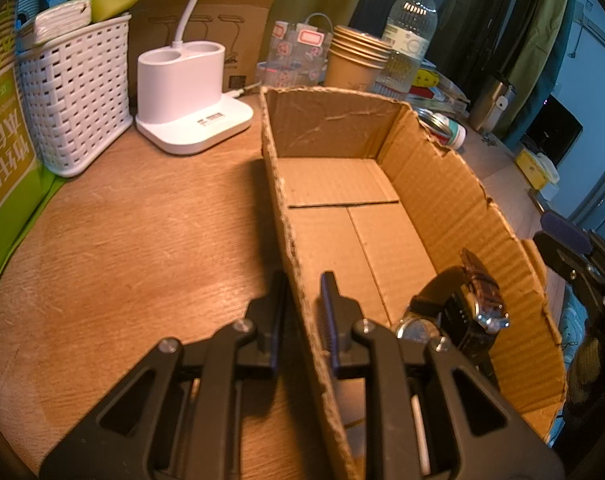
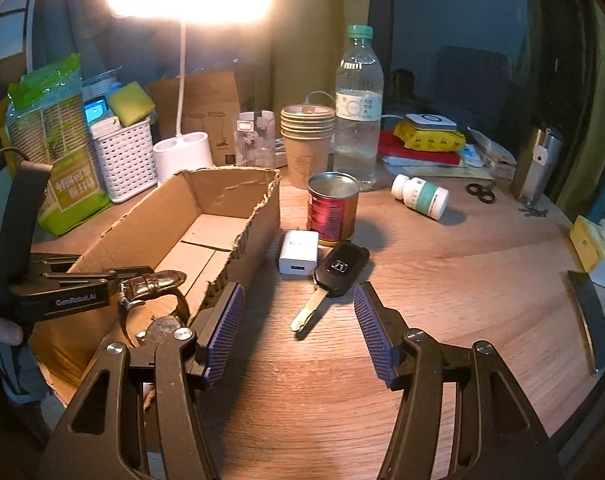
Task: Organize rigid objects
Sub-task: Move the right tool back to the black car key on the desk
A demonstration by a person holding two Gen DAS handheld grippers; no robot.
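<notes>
An open cardboard box [image 1: 330, 120] lies on the wooden desk. My left gripper [image 1: 304, 280] is shut on the box's left wall, one finger on each side. Two wristwatches [image 1: 468, 312] lie in the box's near right corner. In the right wrist view my right gripper [image 2: 298, 300] stands open low over the desk, right of the box [image 2: 230, 188]. A black car key [image 2: 336, 270] lies just ahead, its metal blade reaching between the fingers without touching them. A white charger [image 2: 298, 256] sits left of the key, with a red can [image 2: 332, 208] behind it. A white pill bottle [image 2: 420, 196] lies further right.
A white lamp base [image 1: 182, 92], a white basket [image 1: 76, 100] and a green package [image 1: 4, 148] stand left of the box. Paper cups [image 2: 306, 140], a water bottle [image 2: 358, 108], stacked books [image 2: 422, 148], small scissors [image 2: 480, 192] and a metal flask [image 2: 536, 168] line the back.
</notes>
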